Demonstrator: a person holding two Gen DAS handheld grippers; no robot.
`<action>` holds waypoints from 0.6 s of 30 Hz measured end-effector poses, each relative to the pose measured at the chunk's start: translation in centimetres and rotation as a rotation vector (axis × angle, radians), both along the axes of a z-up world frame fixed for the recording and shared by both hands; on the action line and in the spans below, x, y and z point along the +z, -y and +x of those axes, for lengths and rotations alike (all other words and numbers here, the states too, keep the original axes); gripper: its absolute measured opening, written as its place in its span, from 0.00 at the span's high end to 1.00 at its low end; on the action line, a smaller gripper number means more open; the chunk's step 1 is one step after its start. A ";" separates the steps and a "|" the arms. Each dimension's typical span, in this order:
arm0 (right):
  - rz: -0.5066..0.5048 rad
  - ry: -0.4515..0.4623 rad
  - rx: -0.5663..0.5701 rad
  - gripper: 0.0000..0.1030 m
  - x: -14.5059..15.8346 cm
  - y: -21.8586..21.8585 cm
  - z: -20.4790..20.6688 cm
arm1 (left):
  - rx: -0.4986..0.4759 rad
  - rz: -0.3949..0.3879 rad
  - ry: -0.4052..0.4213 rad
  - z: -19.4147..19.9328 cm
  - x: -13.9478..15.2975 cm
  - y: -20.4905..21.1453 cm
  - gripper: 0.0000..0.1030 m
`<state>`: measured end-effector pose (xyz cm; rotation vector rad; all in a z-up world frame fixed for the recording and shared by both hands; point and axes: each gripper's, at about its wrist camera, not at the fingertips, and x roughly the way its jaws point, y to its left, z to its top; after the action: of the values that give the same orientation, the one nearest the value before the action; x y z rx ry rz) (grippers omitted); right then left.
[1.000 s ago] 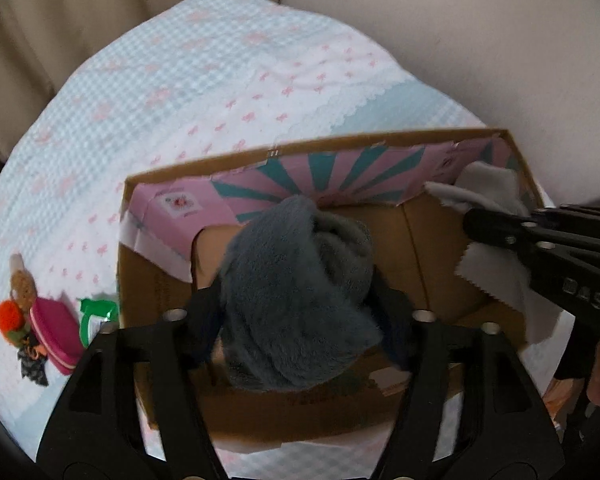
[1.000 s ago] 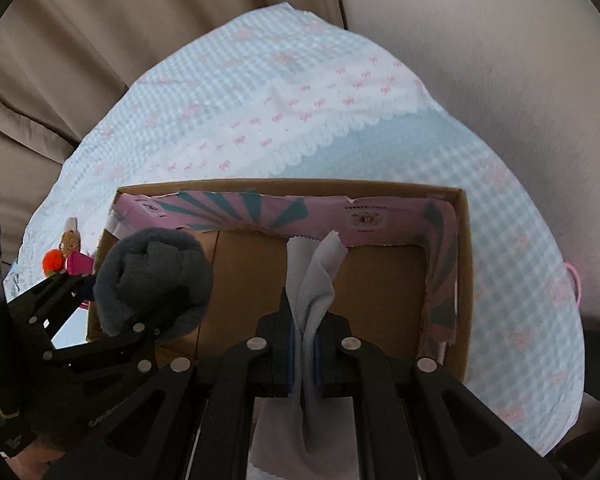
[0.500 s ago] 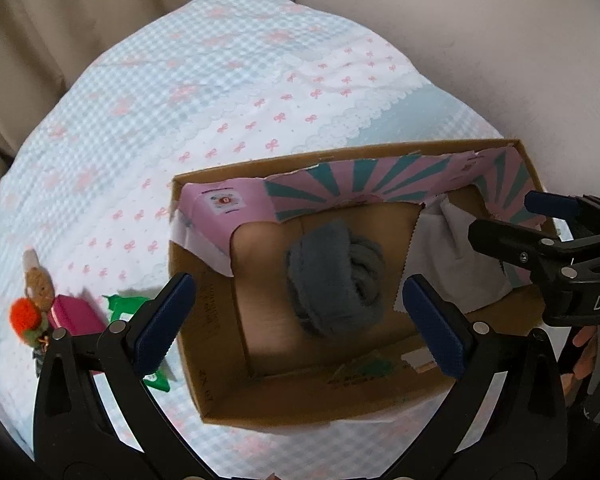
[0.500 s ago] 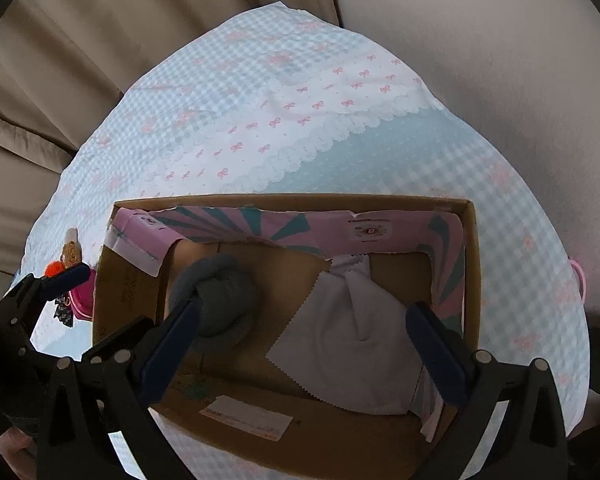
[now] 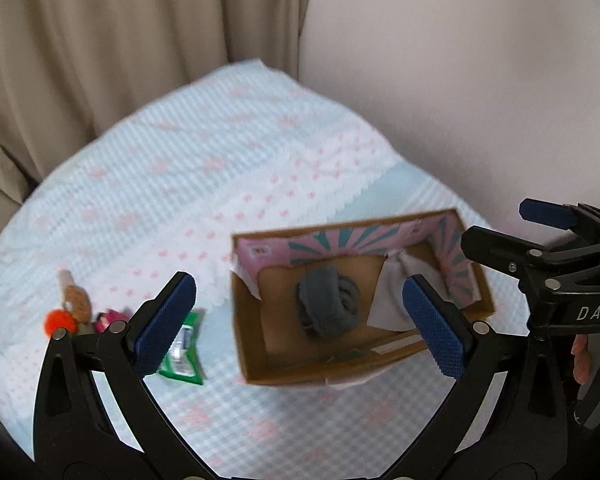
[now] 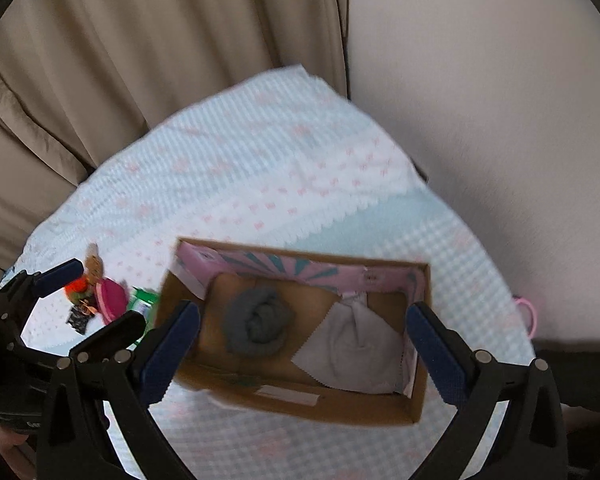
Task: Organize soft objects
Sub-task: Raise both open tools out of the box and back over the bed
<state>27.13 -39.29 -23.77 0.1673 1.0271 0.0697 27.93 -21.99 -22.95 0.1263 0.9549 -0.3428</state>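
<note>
A cardboard box (image 5: 256,360) (image 6: 300,408) with a pink and teal lining sits on the bed. Inside lie a rolled grey fuzzy sock (image 5: 327,306) (image 6: 258,326) on the left and a pale grey cloth (image 5: 392,300) (image 6: 352,342) on the right. My left gripper (image 5: 298,320) is open and empty, high above the box. My right gripper (image 6: 302,350) is open and empty, also above the box. The right gripper shows at the right edge of the left wrist view (image 5: 548,248). The left gripper shows at the left of the right wrist view (image 6: 80,308).
A green packet (image 5: 182,354) (image 6: 142,300), a pink item (image 5: 108,318) (image 6: 114,300) and a small doll with an orange pom-pom (image 5: 70,308) (image 6: 86,276) lie left of the box. The checked bedspread (image 5: 180,184) meets beige curtains (image 5: 120,40) and a wall (image 5: 460,60) behind.
Both grippers opened and let go: the grey sock and the pale cloth now lie in the box. Both grippers then rose and pulled back from the box.
</note>
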 end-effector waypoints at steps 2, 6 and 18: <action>-0.005 0.032 -0.008 0.00 2.6 -0.9 -1.2 | 0.005 -0.012 0.029 -0.9 1.9 -1.0 0.00; -0.008 0.103 -0.021 0.00 7.0 -2.6 -4.0 | 0.027 -0.034 0.099 -3.6 6.3 -4.0 0.00; -0.055 0.288 -0.022 0.00 15.0 -11.5 -13.2 | 0.169 -0.058 0.230 -12.8 12.6 -16.8 0.00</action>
<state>13.93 -27.78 -8.79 0.1147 0.7391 0.0435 15.17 -5.16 -10.37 0.0306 0.7212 -0.1953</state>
